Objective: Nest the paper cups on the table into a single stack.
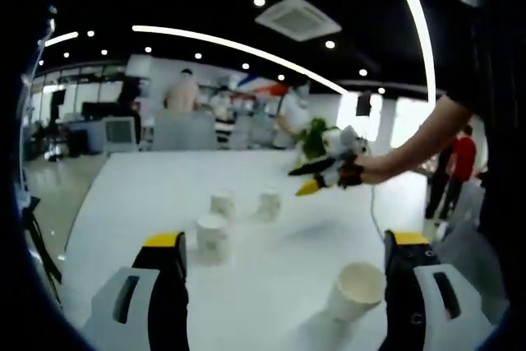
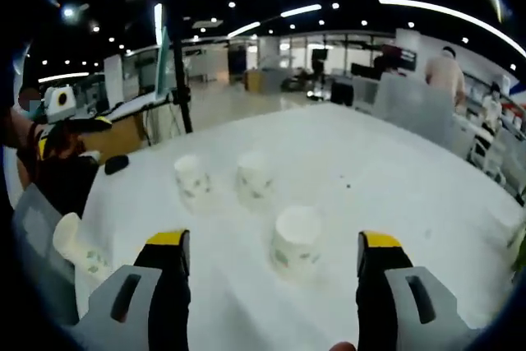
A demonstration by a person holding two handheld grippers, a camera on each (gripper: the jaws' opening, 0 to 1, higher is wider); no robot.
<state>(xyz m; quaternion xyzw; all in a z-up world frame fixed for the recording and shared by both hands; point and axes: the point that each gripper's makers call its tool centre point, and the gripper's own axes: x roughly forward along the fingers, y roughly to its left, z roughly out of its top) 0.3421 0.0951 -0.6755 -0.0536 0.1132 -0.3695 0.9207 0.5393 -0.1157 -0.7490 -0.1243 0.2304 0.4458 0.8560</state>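
Three white paper cups stand upright mid-table in the left gripper view: two far ones [image 1: 222, 203] [image 1: 269, 201] and a nearer one [image 1: 212, 237]. A fourth cup [image 1: 355, 289] lies tilted by my right jaw, mouth toward the camera. My left gripper [image 1: 285, 246] is open, holding nothing. My right gripper [image 1: 302, 180] hovers over the far side of the table, held by a hand. In the right gripper view my right gripper [image 2: 274, 241] is open behind the nearest cup [image 2: 296, 240]. Two more cups [image 2: 191, 178] [image 2: 253, 177] stand beyond it. The tilted cup [image 2: 78, 248] lies at far left, below my left gripper [image 2: 82, 125].
The white table [image 2: 411, 178] is broad, with bare surface around the cups. A small dark object [image 2: 117, 163] lies near its left edge. A green plant [image 1: 312, 137] stands at the far side. People and office furniture fill the background, and a black pole [image 2: 177, 63] rises behind the table.
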